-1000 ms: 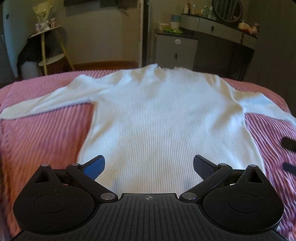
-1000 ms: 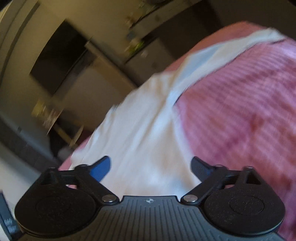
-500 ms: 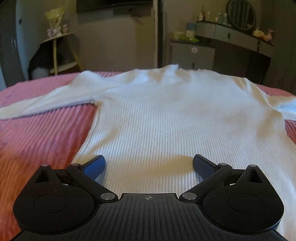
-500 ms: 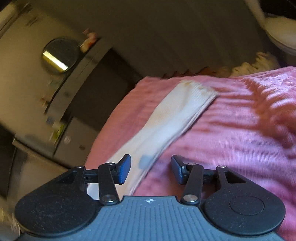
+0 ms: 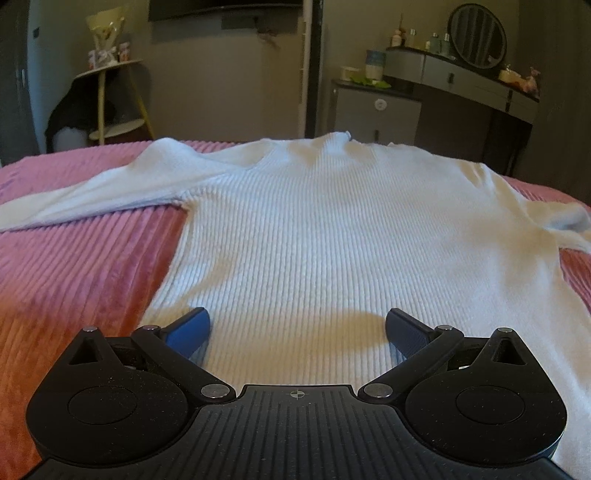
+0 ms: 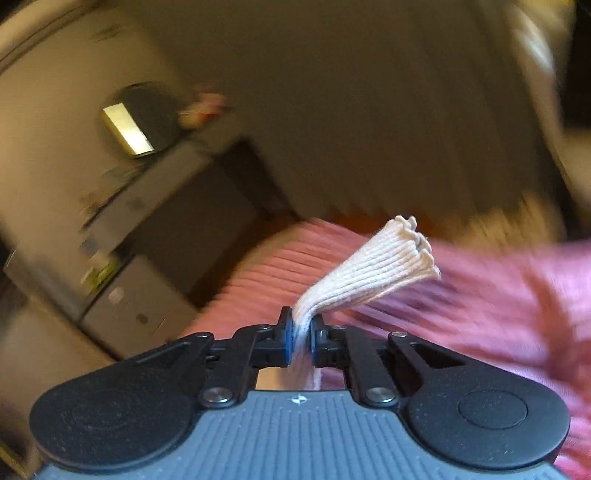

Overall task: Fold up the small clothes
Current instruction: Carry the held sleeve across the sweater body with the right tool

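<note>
Two grippers in play. Left gripper (image 5: 297, 326) sits low over the hem end of a white ribbed sweater (image 5: 332, 229), jaws spread wide w/ nothing held; the blue pad (image 5: 188, 328) on one side lies near the sweater's left side edge, the dark pad (image 5: 402, 330) on the other is over the knit, so the lower body of the sweater lies between and ahead of the jaws. Can't tell if the pads touch the fabric. Sweater is laid flat on the bed's pink ribbed blanket (image 5: 81, 266), neck at the far end, one sleeve (image 5: 96, 192) stretched out to the left across the blanket, the other running off frame at right.

Right gripper (image 6: 302, 338) has its jaws pinched nearly together on a sleeve cuff (image 6: 380, 273) of the same white rib knit: fabric is bunched between the pads, cuff end fans out past the tips, up and to the right, lifted above the pink blanket (image 6: 480, 314). Bg in right wrist view is motion-blurred; grey dresser (image 5: 461, 85) w/ oval mirror (image 5: 476, 35) beyond the bed.
</note>
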